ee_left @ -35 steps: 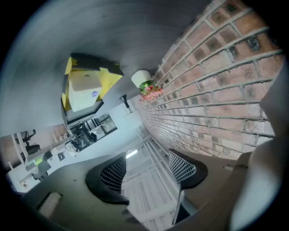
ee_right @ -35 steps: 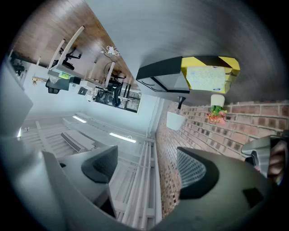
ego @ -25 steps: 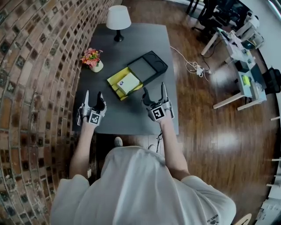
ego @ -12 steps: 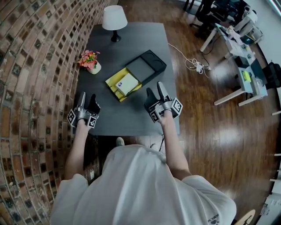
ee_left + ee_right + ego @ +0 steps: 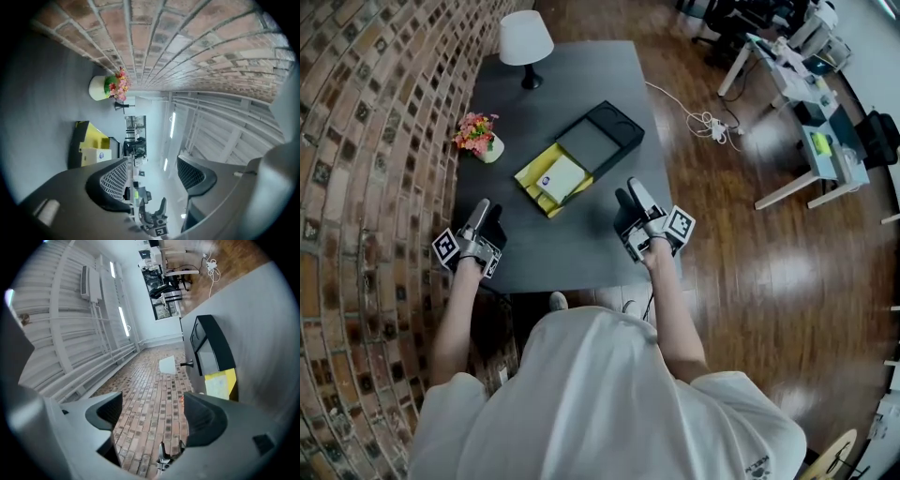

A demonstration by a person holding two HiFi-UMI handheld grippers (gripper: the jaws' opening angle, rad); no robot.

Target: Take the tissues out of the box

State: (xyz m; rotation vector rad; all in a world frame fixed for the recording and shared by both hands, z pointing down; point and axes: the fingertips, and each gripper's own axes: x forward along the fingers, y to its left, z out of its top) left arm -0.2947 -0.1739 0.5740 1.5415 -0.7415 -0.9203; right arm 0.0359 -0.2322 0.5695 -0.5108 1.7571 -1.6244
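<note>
Black mesh-faced pads (image 5: 115,180) of the left gripper (image 5: 152,173) stand a narrow gap apart. Nothing is between them; only the far room shows through the gap. The black pads (image 5: 204,420) of the right gripper (image 5: 152,411) are likewise a narrow gap apart and grip nothing, with the brick wall (image 5: 154,385) visible between them.

Position of the grippers, head view:
- The left gripper (image 5: 487,216) is over the near left corner of the dark grey table (image 5: 581,75), close to the brick wall. Its marker cube points toward the person.
- The right gripper (image 5: 630,195) is over the near right part of the table, close to its right edge.
- The two grippers are well apart from each other, and neither touches any item on the table.

Position of the task item:
- The yellow box (image 5: 528,176) lies open near the middle of the table, farther from the person than both grippers and well apart from each.
- A white pack (image 5: 562,176) lies inside the box.
- A black lid (image 5: 598,142) lies against the far right side of the box, hollow side up.
- The left gripper view shows the box (image 5: 91,138) and the pack (image 5: 96,154) to the left of the jaws. The right gripper view shows them to the right of the jaws, with the lid (image 5: 211,350) beyond.

Other items: a pot of flowers (image 5: 478,139) stands at the left edge of the table. A white-shaded lamp (image 5: 525,42) stands at the far left corner. A white cable (image 5: 708,122) lies on the wooden floor (image 5: 722,216) to the right.
</note>
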